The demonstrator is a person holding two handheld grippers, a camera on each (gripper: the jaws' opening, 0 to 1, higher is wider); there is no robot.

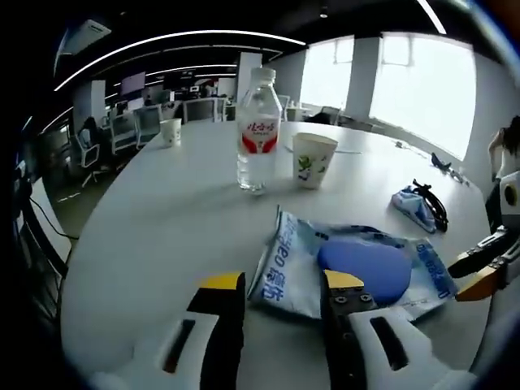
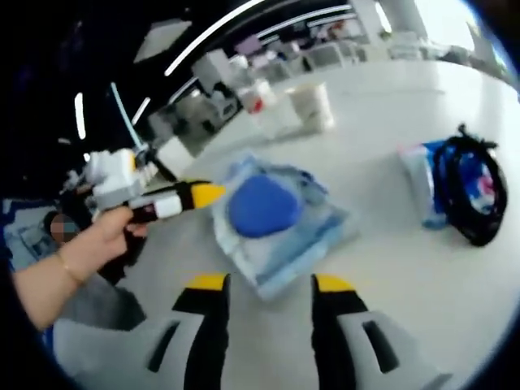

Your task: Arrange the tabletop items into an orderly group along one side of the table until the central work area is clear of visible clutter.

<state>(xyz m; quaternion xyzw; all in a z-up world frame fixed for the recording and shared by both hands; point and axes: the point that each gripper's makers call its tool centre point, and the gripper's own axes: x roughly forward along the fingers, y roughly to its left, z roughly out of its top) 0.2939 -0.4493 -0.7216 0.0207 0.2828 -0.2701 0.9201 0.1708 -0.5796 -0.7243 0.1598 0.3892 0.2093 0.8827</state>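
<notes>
In the left gripper view, my left gripper (image 1: 280, 292) hovers low over the white table (image 1: 162, 219), jaws spread apart with nothing between them; the right jaw tip sits at the near edge of a crinkled blue-and-white bag (image 1: 349, 264) with a blue disc on it. Beyond stand a water bottle (image 1: 257, 130) and a paper cup (image 1: 313, 159), near each other; a second cup (image 1: 171, 131) stands toward the far edge. A small blue pack (image 1: 418, 205) with a black cord lies off toward the right edge, where my right gripper (image 1: 479, 264) pokes in. In the right gripper view, my right gripper (image 2: 268, 284) is also open and empty, just short of the bag (image 2: 280, 223). My left gripper (image 2: 191, 195), held in my hand (image 2: 97, 240), seems to touch the bag's left edge. The pack (image 2: 455, 183) lies well to the right; the bottle (image 2: 264, 110) and cup (image 2: 313, 104) are blurred beyond.
</notes>
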